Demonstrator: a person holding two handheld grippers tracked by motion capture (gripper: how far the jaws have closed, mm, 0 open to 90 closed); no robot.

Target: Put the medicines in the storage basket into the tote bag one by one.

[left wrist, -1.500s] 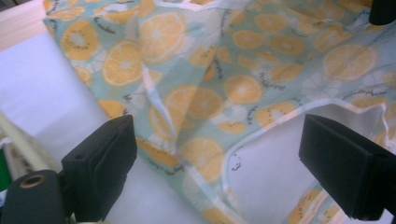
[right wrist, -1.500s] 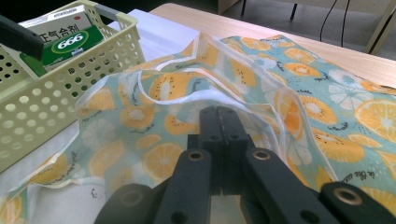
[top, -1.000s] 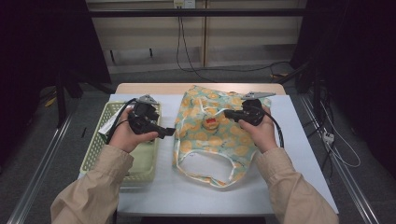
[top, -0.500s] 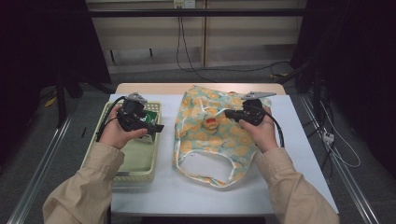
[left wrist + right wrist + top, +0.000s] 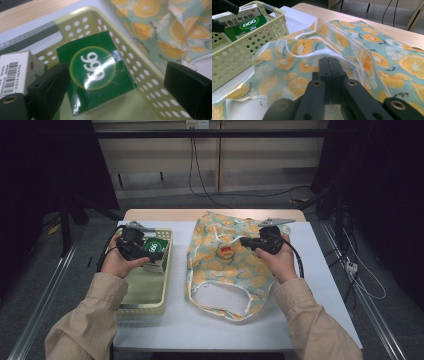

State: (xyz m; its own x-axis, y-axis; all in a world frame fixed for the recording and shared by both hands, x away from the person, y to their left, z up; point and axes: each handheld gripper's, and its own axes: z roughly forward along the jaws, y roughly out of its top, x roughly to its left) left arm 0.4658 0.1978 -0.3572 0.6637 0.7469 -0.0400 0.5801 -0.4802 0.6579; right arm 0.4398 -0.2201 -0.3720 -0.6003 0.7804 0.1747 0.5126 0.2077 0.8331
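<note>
A green box [image 5: 156, 251] marked 666 lies in the pale yellow perforated basket [image 5: 165, 272] at the table's left. My left gripper [image 5: 142, 251] hovers just above it. In the left gripper view that gripper [image 5: 117, 80] is open, its jaws spread wide on either side of the green box [image 5: 95, 77] without touching it. A cloth bag [image 5: 225, 275] printed with orange slices lies flat mid-table. My right gripper [image 5: 242, 240] is shut on a raised fold of the bag [image 5: 387, 75] near its mouth; in the right gripper view the right gripper [image 5: 329, 63] has its jaws pressed together under the lifted rim.
A white box [image 5: 13, 72] with a barcode lies beside the green one in the basket [image 5: 140, 57]. A small red and tan thing [image 5: 226, 251] rests on the bag. The white tabletop [image 5: 310, 290] is bare right of the bag. Cables trail on the floor beyond.
My left gripper has swung left from the bag's edge to above the basket and the green box. The right gripper has stayed put on the bag.
</note>
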